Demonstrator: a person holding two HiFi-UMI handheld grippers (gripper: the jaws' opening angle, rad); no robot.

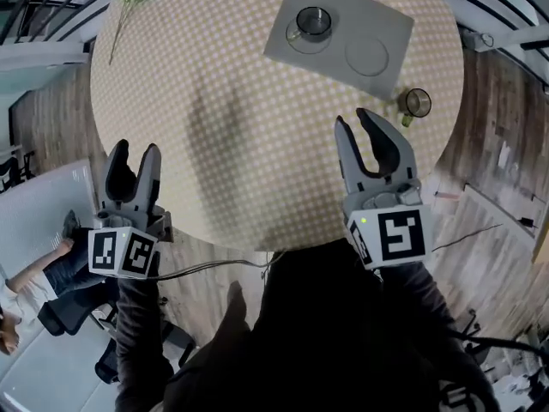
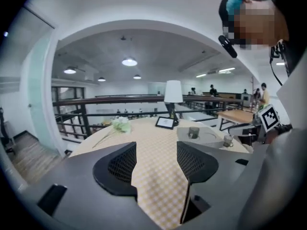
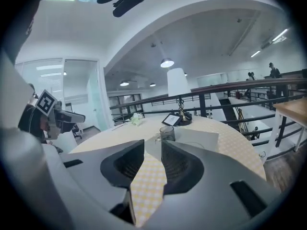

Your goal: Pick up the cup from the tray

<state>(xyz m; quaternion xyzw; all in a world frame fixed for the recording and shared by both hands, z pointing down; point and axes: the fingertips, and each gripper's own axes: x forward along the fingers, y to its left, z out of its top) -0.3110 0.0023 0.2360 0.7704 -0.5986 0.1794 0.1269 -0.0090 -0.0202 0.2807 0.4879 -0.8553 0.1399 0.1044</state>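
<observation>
Standing upright on the left part of the flat grey rectangular tray (image 1: 390, 24), the clear glass cup with a small handle (image 1: 313, 21) sits in the upper middle of the head view, far up the round table covered in a yellow-and-white checked cloth (image 1: 214, 101). The right gripper (image 1: 353, 118) hovers over the near side of the table, right of centre. The cup lies up and slightly left of its fingertips, well apart from them; in the right gripper view it shows just above the gap, nearly in line with it. Those jaws stand a narrow way apart with only cloth between them, so nothing is held. The left gripper (image 1: 135, 148) hangs at the table's lower-left rim, much farther from the tray, its jaws wider apart and likewise empty. The right hand is plainly nearer, and I judge the reach to be a forward run, with the jaws likely needing to spread for the cup's round body. A second small glass cup (image 1: 416, 103) stands off the tray near the table's right edge, close to the right gripper, and could be brushed.
</observation>
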